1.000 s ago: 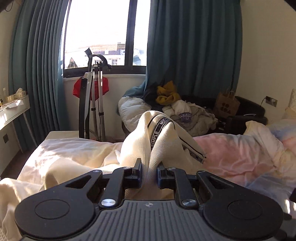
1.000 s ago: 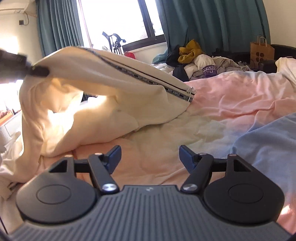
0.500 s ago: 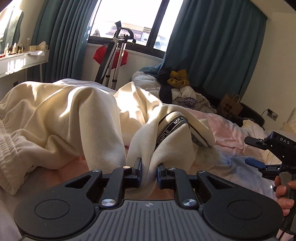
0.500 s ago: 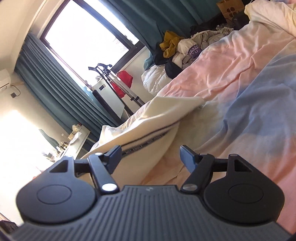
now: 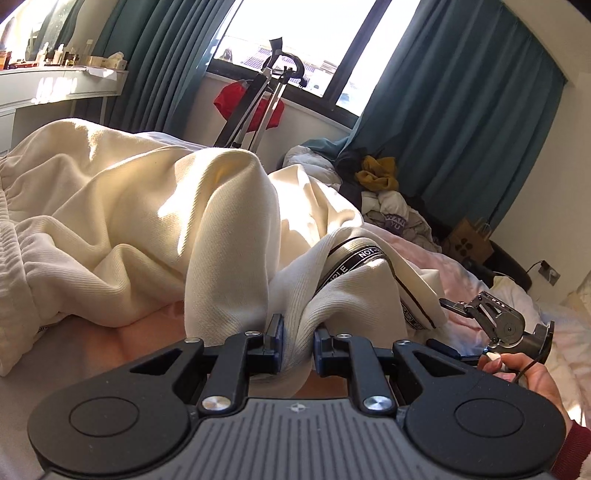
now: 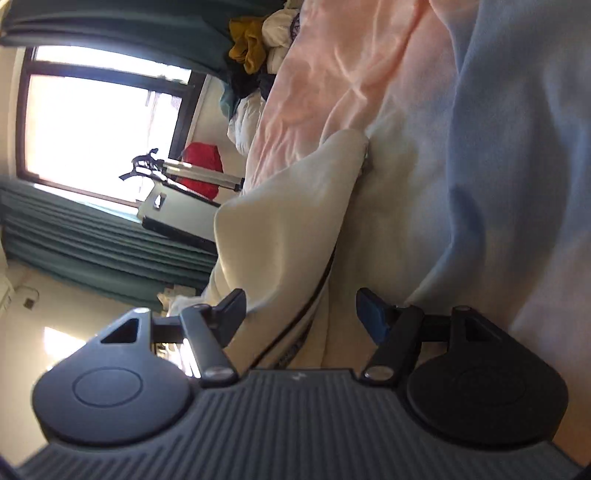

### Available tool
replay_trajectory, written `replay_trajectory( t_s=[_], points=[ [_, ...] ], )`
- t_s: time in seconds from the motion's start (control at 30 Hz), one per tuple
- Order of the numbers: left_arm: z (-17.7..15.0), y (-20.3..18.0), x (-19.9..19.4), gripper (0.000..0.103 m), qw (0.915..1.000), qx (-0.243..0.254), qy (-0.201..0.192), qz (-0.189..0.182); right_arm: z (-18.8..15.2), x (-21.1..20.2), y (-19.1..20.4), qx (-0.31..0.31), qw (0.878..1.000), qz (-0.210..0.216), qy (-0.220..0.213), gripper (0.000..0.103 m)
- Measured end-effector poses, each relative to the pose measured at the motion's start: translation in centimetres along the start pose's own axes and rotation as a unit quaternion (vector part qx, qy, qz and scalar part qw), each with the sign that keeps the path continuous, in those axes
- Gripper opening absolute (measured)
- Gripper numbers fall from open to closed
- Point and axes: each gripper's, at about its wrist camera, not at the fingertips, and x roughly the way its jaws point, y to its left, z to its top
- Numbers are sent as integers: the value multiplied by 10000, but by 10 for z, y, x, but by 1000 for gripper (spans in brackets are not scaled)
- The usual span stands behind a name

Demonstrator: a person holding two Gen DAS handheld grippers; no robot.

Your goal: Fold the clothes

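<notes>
Jaws of the left gripper are clamped on a bunched fold of the cream garment, right beside its black printed band. Jaws of the right gripper stand wide apart, with a cream edge of that garment and its dark trim line lying between them, not pinched. In the left wrist view the right gripper shows low on the right, held by a hand in a dark red cuff.

From the clamped fold the garment rises in a tall ridge and spreads in loose heaps to the left across the bed, which wears a pink and pale blue cover. Beyond the bed lies a pile of clothes with a mustard piece on top, against teal curtains. A folded metal stand with something red behind it leans under the window. A white worktop with small bottles stands at far left, and a brown paper bag sits at right.
</notes>
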Motion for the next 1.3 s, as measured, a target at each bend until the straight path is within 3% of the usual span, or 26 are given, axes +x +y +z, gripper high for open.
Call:
replay_trajectory(
  t_s=[0.1, 0.17, 0.23, 0.27, 0.5, 0.6, 0.7, 0.8, 0.9, 1.0, 1.07, 1.17, 1.2, 1.27, 1.3],
  points=[
    [-1, 5, 8, 17, 10000, -5, 13, -65, 7, 16, -5, 65, 9999, 54, -120, 59],
    [-2, 8, 14, 17, 9999, 7, -18, -167, 10, 22, -5, 86, 9998, 29, -159, 41],
    [-4, 10, 17, 17, 9995, 121, -54, -288, 11, 24, -1, 4, 9998, -57, -182, 12],
    [-4, 11, 19, 17, 9992, 180, -73, -350, 11, 25, 0, -37, 9998, -101, -194, 10],
    [-12, 0, 19, 18, 9966, 451, -93, -688, 21, -17, 46, -487, 9946, 76, -918, 9],
    [-19, -14, 13, 19, 9927, 824, -177, -865, 31, -51, 63, -563, 9893, 258, -1321, 9],
    [-26, -29, 8, 24, 9868, 1065, -171, -1206, 37, -92, 75, -707, 9823, 301, -1709, 9],
    [-26, -34, 4, 30, 9800, 1006, 20, -1716, 40, -140, 81, -782, 9728, 257, -2167, 9],
    [-27, -36, -3, 41, 9742, 787, 97, -2113, 38, -183, 86, -946, 9625, 210, -2534, 9],
    [-29, -37, -10, 51, 9698, 587, 243, -2355, 36, -213, 83, -1338, 9438, -350, -3003, 9],
    [-29, -35, -17, 56, 9717, 436, 327, -2297, 38, -223, 65, -1396, 9346, -779, -3176, 9],
    [-25, -17, -28, 64, 9789, -170, 462, -1983, 45, -222, 27, -976, 9426, -1244, -2942, 9],
    [-24, -8, -31, 72, 9791, -474, 442, -1928, 47, -222, 16, -780, 9465, -1337, -2832, 9],
    [-20, 12, -36, 89, 9753, -1161, 366, -1844, 52, -220, -1, -424, 9537, -1385, -2635, 9],
    [-17, 24, -36, 90, 9709, -1537, 313, -1811, 54, -219, -3, -455, 9540, -1453, -2583, 9]
  ],
)
